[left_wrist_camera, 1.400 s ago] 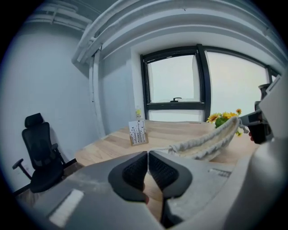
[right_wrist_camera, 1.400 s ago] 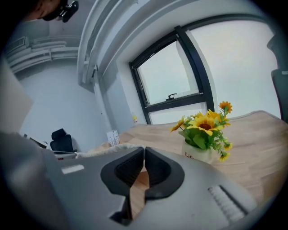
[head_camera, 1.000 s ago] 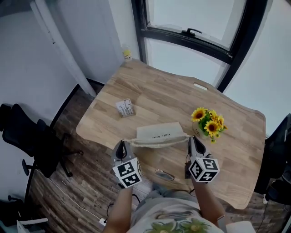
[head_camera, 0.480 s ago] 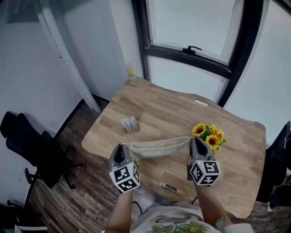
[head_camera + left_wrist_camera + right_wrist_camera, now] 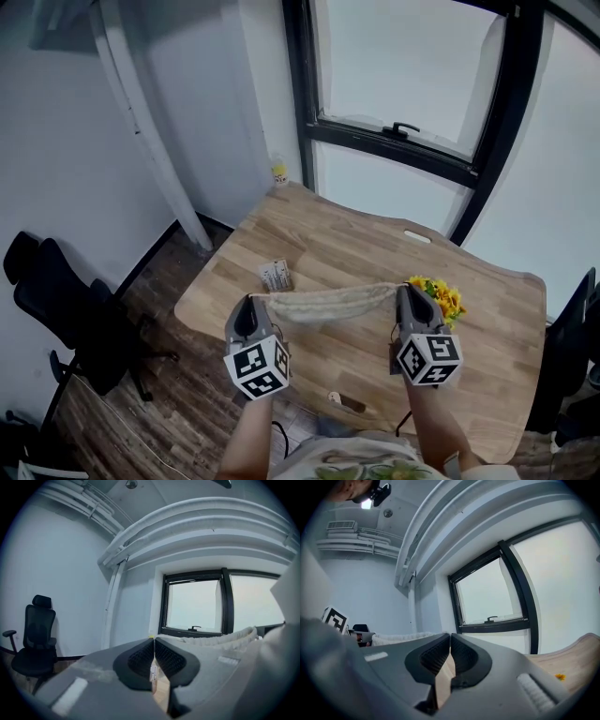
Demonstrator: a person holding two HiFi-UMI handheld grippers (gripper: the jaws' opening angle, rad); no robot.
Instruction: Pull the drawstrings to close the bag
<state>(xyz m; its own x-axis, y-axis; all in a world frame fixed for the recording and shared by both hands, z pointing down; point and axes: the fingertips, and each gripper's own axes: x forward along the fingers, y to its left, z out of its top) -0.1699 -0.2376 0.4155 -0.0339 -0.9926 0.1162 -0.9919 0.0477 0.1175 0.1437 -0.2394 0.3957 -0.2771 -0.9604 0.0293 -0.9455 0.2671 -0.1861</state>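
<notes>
Bag (image 5: pixel 328 302) hangs as a gathered, cream band stretched between the two grippers, above the worktop (image 5: pixel 487 319) and clear of it. The left gripper (image 5: pixel 254 300) has the bag's left end and the right gripper (image 5: pixel 405 290) its right end. In each gripper view the jaws are pressed together with no gap. Whether cord or cloth is pinched cannot be told. Both grippers point forward, away from the person and about level, side by side but well apart, with their marker cubes facing the head camera. Both forearms reach up from the bottom edge of the head view. Sunflowers (image 5: pixel 441 296) stand just beyond the right gripper, and a small card (image 5: pixel 276 275) lies near the left one.
</notes>
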